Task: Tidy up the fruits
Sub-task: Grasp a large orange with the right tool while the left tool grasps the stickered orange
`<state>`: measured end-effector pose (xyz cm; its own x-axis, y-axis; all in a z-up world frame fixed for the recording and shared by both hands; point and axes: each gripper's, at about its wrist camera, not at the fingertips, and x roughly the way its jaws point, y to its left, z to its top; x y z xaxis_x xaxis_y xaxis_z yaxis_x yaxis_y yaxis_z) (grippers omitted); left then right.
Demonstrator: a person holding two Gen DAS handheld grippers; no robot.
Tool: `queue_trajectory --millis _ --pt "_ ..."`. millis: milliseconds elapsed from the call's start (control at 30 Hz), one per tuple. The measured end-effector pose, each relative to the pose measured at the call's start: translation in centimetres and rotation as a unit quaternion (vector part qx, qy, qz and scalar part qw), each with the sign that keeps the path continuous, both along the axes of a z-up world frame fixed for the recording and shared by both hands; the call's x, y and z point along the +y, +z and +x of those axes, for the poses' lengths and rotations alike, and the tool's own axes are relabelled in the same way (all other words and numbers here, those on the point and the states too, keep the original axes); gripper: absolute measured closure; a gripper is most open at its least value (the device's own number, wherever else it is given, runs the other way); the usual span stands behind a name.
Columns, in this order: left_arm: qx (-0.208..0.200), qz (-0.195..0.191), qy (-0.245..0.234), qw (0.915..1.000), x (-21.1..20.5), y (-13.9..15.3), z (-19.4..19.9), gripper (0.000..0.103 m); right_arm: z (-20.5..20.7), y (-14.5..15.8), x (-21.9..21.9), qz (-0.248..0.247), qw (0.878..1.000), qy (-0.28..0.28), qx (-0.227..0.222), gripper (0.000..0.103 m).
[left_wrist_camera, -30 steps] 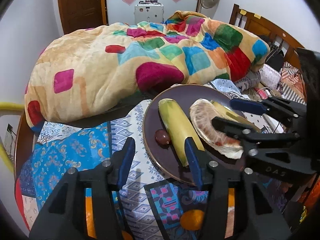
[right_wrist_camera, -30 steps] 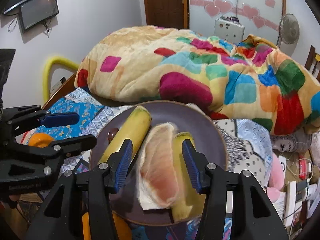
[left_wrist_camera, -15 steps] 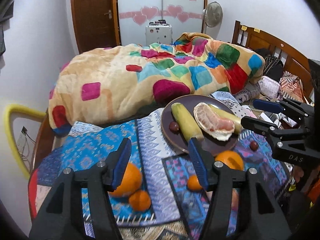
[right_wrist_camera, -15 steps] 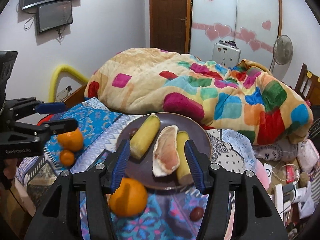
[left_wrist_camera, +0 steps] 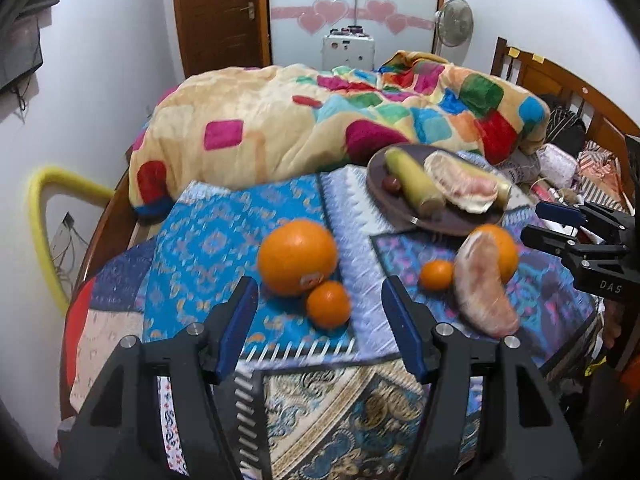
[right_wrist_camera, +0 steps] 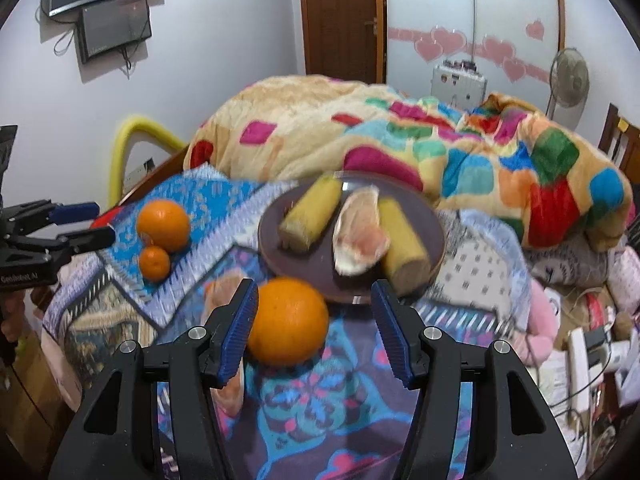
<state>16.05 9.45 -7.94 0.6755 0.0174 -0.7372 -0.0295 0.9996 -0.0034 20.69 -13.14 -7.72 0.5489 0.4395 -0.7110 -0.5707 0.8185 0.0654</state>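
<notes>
Oranges (left_wrist_camera: 297, 256) crowd cloth (left_wrist_camera: 208, 248) before plate (left_wrist_camera: 378, 196).

The left black two-finger gripper with blue ribbed pads (left_wrist_camera: 318, 322) pointed steeply downward, and its jaws had just been opening, with nothing pressed between the pads. The right black gripper with matching blue pads (right_wrist_camera: 314, 326) tilted down likewise, jaws parted, gripping nothing, the two held side by side.

Orange oranges (left_wrist_camera: 297, 256) on a blue patterned cloth (left_wrist_camera: 208, 240); brown plate (right_wrist_camera: 280, 256), multicoloured checked blanket (right_wrist_camera: 400, 140).
</notes>
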Motion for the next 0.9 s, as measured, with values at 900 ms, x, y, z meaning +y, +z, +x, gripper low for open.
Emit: queue_trajectory --millis 900 --pt "0.010 -0.008 0.025 0.9996 1.9 -3.3 2.9 0.022 0.9 -3.4 1.7 -0.001 0.998 0.023 0.054 0.042"
